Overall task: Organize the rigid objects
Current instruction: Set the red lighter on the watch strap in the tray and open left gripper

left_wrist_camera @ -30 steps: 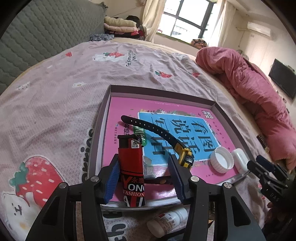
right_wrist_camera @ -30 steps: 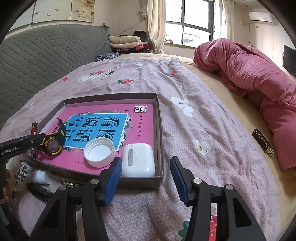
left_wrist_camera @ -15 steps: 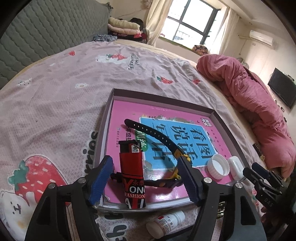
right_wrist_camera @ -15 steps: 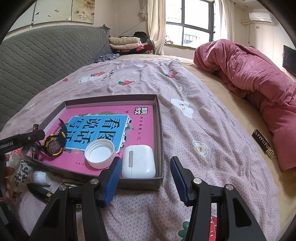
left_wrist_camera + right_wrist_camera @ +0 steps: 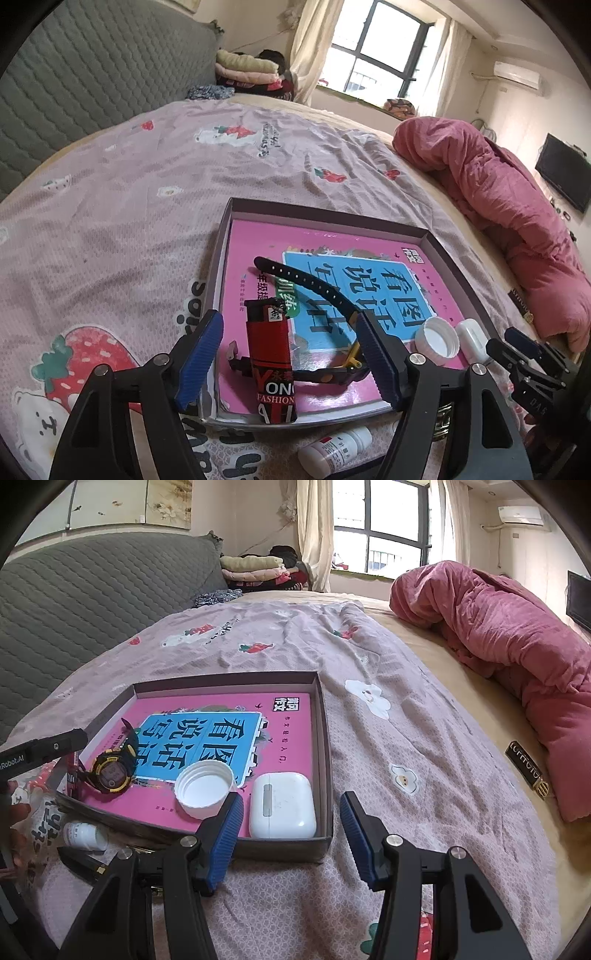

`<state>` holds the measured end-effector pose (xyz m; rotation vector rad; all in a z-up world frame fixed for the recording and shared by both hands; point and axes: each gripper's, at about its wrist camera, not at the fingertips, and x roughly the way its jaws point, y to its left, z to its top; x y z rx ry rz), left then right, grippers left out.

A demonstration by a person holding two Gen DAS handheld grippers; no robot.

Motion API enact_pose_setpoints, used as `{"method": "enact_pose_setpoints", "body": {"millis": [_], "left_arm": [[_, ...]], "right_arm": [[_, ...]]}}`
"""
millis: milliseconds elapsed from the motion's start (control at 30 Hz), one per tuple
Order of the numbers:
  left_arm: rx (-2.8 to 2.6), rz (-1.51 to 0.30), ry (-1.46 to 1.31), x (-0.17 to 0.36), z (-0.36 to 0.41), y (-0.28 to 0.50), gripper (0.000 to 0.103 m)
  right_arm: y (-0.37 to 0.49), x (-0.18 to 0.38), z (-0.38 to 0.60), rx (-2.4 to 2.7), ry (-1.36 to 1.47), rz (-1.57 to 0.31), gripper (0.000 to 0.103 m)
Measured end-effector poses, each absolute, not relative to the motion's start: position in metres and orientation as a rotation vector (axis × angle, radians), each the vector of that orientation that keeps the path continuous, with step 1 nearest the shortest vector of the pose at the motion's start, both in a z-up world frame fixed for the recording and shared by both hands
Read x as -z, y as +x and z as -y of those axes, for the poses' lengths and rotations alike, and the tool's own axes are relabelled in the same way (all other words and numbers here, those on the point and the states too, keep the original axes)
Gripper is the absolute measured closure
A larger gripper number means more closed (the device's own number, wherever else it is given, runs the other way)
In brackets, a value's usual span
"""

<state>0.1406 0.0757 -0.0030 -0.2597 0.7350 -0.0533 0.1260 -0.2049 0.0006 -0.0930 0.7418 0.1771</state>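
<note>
A shallow brown box [image 5: 325, 211] [image 5: 320, 716] on the bed holds a pink book. On the book lie a red lighter [image 5: 271, 363], a black and yellow watch [image 5: 314, 288] [image 5: 110, 773], a white cap [image 5: 437, 336] [image 5: 204, 788] and a white earbud case [image 5: 282, 805]. My left gripper [image 5: 290, 356] is open, its jaws apart on either side of the lighter, which lies free against the box's near wall. My right gripper [image 5: 291, 834] is open and empty just before the box's near right corner.
A small white pill bottle [image 5: 334, 452] [image 5: 84, 835] and a dark folding knife [image 5: 79, 862] lie on the sheet outside the box's near edge. A rolled pink duvet [image 5: 517, 657] lies along the right. A grey headboard [image 5: 74, 92] stands at the left.
My left gripper opened, let go of the red lighter and drew back a little. The lighter now rests in the box. My right gripper has barely moved.
</note>
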Motion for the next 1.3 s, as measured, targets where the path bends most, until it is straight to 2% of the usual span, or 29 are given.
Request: {"method": "enact_pose_setpoints", "body": {"millis": [133, 267, 1300], "left_arm": [[0.054, -0.718, -0.243, -0.001, -0.074, 0.137, 0.027], [0.051, -0.705, -0.246, -0.004, -0.076, 0.134, 0.026], [0.055, -0.668, -0.184, -0.01, -0.067, 0.109, 0.025]], "right_arm": [[0.126, -0.002, 0.206, -0.179, -0.081, -0.738, 0.048], [0.125, -0.004, 0.207, -0.184, -0.073, -0.73, 0.044], [0.109, -0.013, 0.201, -0.213, -0.132, -0.669, 0.042]]}}
